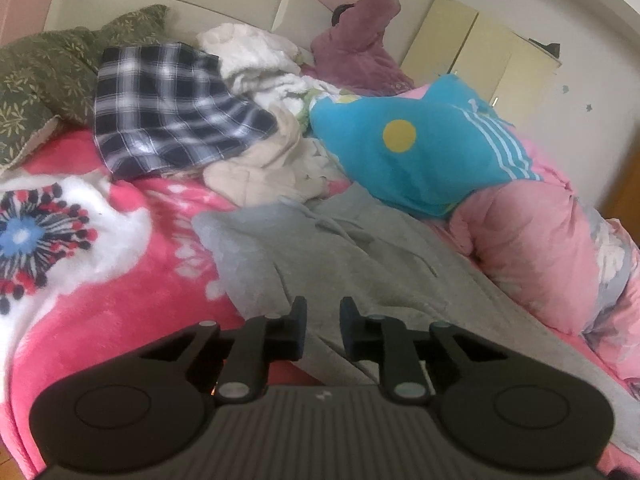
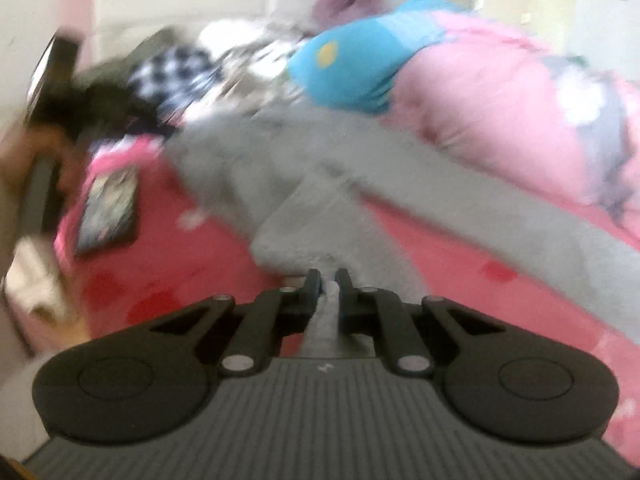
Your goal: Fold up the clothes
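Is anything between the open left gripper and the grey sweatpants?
Nothing visible. The left gripper hangs open right over the grey sweatpants, bare fabric between its fingers. The right gripper is already shut on them.

A bed (image 1: pixel 100 264) covered by a pink flowered blanket is seen, backed by a cream padded headboard (image 1: pixel 168 4) edged in pink. Behind it, a white wall (image 1: pixel 520 4) marked with small dark flecks is shown, against which pale yellow cabinets (image 1: pixel 476 48) are set. Soft daylight is cast throughout.
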The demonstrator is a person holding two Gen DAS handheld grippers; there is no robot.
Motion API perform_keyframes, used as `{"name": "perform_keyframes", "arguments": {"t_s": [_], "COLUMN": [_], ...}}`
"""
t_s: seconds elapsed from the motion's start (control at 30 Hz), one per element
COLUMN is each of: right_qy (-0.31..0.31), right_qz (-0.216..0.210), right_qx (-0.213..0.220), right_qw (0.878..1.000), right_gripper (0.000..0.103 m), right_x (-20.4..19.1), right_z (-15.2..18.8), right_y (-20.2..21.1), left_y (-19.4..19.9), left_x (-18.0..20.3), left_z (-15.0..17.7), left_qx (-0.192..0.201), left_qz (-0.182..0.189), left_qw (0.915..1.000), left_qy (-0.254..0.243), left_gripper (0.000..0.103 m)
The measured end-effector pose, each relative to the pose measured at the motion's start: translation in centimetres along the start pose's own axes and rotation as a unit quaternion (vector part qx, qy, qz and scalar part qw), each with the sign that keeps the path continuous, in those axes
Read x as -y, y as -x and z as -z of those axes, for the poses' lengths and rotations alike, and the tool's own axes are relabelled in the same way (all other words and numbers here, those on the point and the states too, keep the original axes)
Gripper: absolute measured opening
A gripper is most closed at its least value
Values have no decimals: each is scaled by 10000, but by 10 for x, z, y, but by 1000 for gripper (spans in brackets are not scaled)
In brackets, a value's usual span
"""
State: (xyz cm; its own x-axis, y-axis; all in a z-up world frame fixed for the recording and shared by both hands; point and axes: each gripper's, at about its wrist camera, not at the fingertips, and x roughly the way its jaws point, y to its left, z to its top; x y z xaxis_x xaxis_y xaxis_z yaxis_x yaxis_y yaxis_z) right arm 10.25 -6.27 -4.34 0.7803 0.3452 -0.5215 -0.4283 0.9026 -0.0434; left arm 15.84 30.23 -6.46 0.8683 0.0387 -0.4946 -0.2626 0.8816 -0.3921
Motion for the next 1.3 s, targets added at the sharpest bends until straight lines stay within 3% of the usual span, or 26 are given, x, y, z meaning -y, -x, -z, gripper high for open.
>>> {"name": "perform_keyframes", "arguments": {"t_s": [0.07,0.17,0.27,0.37,0.47,0.6,0.67,0.8,0.9,0.97,1.03,1.1,1.23,1.3], "right_qy": [-367,-1216,-1584,-874,351,1702,2081,2337,2440,2168,1759,1289,648,558], "right_qz": [151,294,404,294,-400,-1384,-1642,-1850,-1741,-1766,-1859,-2108,-2881,-3101], "right_qx": [42,-293,-265,548,925,541,363,73,-180,-248,-277,-217,-53,-64], "right_qw": [9992,9917,9862,9942,9943,9741,9635,9545,9539,9598,9663,9688,9554,9490], "right_gripper": [6,12,16,21,30,30,30,30,27,6,1,1,1,1], "right_x": [22,60,69,39,-11,-77,-101,-121,-126,-121,-113,-104,-98,-100], "right_z": [-5,1,-2,-18,-29,-27,-24,-27,-24,-26,-33,-43,-62,-66], "right_y": [-3,-22,-21,3,6,-33,-55,-99,-127,-135,-139,-132,-112,-107], "left_y": [-1,-2,-3,-5,-8,-10,-9,-8,-7,-4,-1,0,-4,-10], "left_x": [-2,-3,-2,-1,0,-2,-7,-19,-27,-36,-47,-59,-84,-92], "left_z": [-1,-2,-4,-6,-7,-9,-12,-18,-22,-26,-30,-35,-42,-45], "left_qx": [-6,-12,-7,1,-24,-36,-21,9,31,126,193,227,164,83], "left_qz": [-20,-41,-54,-76,-95,-108,-128,-169,-200,-210,-229,-228,-63,75], "left_qw": [10000,10000,10000,9999,9999,9999,9999,9999,9998,9995,9990,9982,9949,9933], "left_qy": [9,12,-38,-104,-133,-124,-89,-14,43,177,320,509,993,1151], "left_gripper": [18,17,17,16,14,13,11,9,7,7,7,9,25,27]}}
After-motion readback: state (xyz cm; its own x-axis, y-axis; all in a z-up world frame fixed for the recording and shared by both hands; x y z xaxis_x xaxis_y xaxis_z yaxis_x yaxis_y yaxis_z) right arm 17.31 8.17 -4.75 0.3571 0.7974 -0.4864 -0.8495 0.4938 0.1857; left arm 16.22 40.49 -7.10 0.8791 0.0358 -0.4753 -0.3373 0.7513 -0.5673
